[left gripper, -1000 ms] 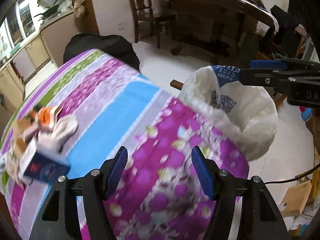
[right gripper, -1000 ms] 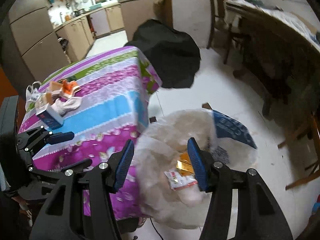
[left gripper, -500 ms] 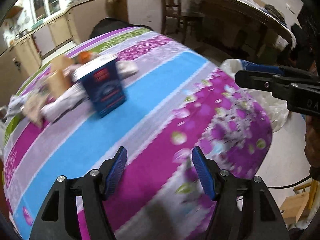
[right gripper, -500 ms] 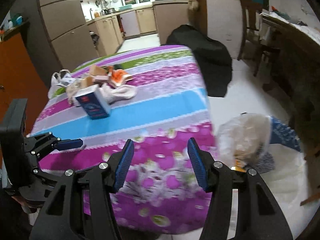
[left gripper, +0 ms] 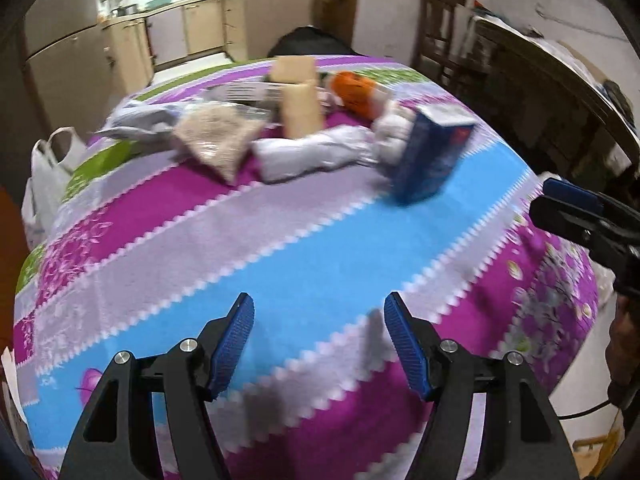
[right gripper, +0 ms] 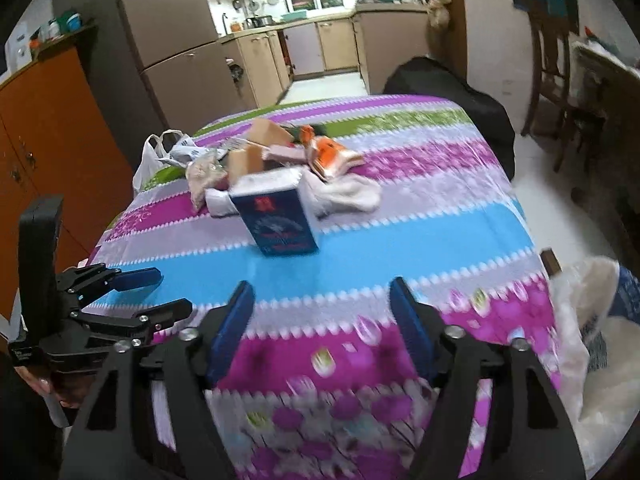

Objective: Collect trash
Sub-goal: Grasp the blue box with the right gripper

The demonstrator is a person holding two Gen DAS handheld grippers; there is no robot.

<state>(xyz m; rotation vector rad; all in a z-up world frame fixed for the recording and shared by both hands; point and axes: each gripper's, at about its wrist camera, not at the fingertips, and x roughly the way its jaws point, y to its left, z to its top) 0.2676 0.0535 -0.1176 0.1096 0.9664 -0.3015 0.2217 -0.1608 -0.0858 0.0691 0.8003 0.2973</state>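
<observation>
Mid-collection: both grippers empty, trash pile on table untouched.

Left gripper (left gripper: 319, 340) spread, nothing between jaws; right gripper (right gripper: 322, 320) jaws have just been opening wider, also empty, both over the near striped tablecloth (right gripper: 400, 240). Remaining trash clustered at far side: blue carton (right gripper: 276, 212) upright nearest, white crumpled wrapper (right gripper: 344, 194), orange packet (right gripper: 330, 154), tan cardboard pieces (left gripper: 298, 96), grainy clear bag (left gripper: 216, 136). White trash bag (right gripper: 588, 320) hangs off table's right edge; contents not visible. Judgement: most pickup left; carton likely next.
</observation>
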